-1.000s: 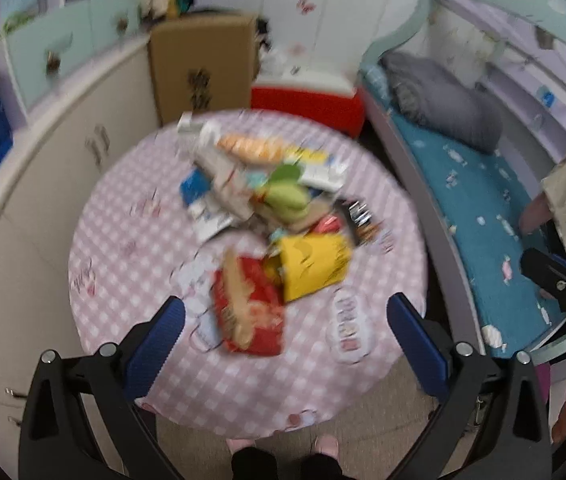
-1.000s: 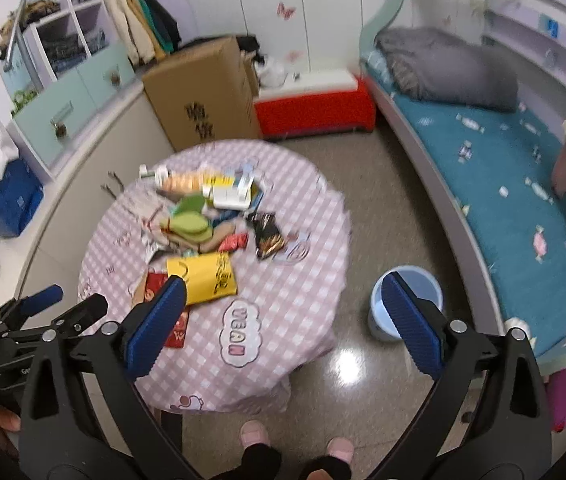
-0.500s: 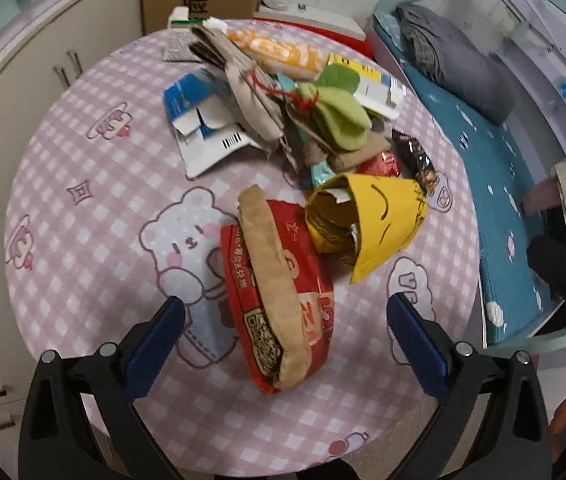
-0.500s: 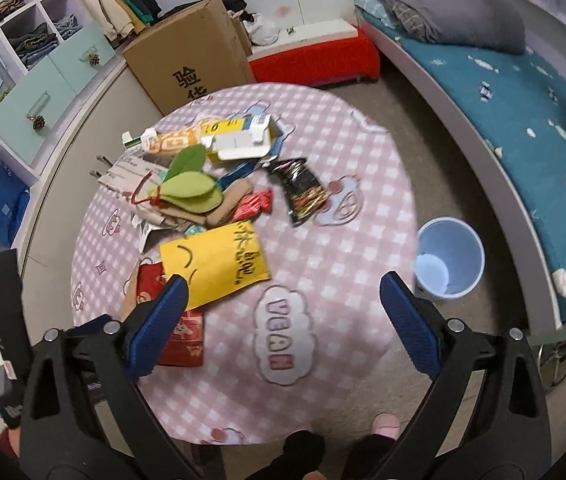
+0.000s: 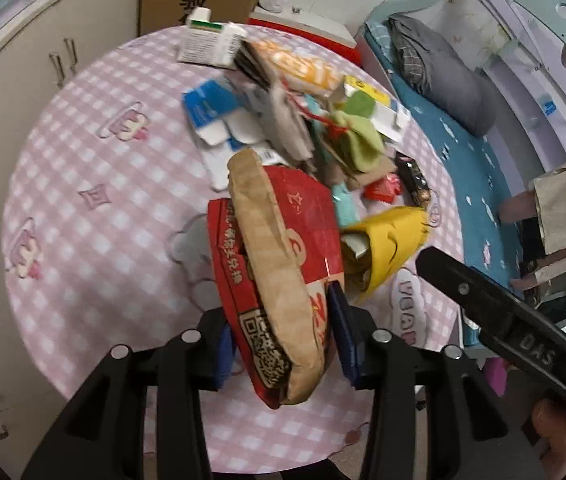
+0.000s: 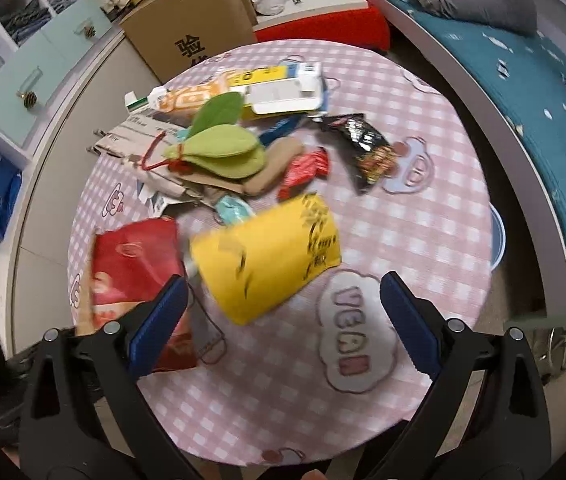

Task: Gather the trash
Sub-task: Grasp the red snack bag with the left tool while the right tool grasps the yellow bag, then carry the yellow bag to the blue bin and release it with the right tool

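Left tongs (image 5: 283, 336) just closing, clamped on one red bag (image 5: 279, 264); right tongs (image 6: 283, 320) wide, empty, above one yellow packet (image 6: 271, 256)

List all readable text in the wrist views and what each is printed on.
"验" on the cardboard box; the characters below it are cut off.
"VGAN", as it seems to read, on the tablecloth cloud motif.
"DAS", upside down, on the right gripper.
Red bag: a QR code and Chinese characters, too blurred to read.
Yellow bag: black handwriting, blurred.
White carton: print too small.
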`<state>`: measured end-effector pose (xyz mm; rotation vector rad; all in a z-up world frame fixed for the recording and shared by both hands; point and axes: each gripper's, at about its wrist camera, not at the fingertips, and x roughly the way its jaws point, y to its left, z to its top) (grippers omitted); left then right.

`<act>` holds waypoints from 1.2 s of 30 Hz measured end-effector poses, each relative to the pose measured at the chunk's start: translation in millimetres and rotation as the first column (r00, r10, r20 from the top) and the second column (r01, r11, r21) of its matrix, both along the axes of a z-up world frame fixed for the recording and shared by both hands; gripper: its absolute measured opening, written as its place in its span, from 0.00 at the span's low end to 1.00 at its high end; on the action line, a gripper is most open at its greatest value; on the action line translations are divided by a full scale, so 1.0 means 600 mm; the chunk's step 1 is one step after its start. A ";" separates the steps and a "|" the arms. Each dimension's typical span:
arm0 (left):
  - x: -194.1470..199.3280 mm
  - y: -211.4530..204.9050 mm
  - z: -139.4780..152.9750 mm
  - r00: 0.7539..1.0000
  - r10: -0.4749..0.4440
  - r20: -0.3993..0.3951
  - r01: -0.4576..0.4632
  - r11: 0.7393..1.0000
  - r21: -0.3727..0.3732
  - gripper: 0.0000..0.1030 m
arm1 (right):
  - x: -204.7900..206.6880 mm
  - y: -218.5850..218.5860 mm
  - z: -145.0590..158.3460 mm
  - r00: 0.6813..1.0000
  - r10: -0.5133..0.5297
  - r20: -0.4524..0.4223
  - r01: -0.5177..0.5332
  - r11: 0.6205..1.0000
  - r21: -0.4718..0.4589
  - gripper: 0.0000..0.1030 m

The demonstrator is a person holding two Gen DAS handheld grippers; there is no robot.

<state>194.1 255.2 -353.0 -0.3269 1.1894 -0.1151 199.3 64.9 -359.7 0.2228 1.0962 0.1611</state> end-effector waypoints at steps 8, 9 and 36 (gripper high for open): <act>0.006 0.052 0.002 0.999 0.052 0.015 -0.053 0.996 0.067 0.40 | 0.031 0.033 -0.052 0.986 -0.108 -0.130 0.112 0.993 0.022 0.92; 0.010 0.049 0.000 0.999 0.042 0.015 -0.043 0.996 0.073 0.40 | 0.031 0.032 -0.055 0.983 -0.124 -0.133 0.127 0.992 0.013 0.92; 0.000 -0.098 0.100 0.983 -0.135 0.122 0.132 0.991 0.029 0.40 | -0.005 -0.142 -0.003 0.970 -0.175 -0.166 0.216 0.939 0.268 0.44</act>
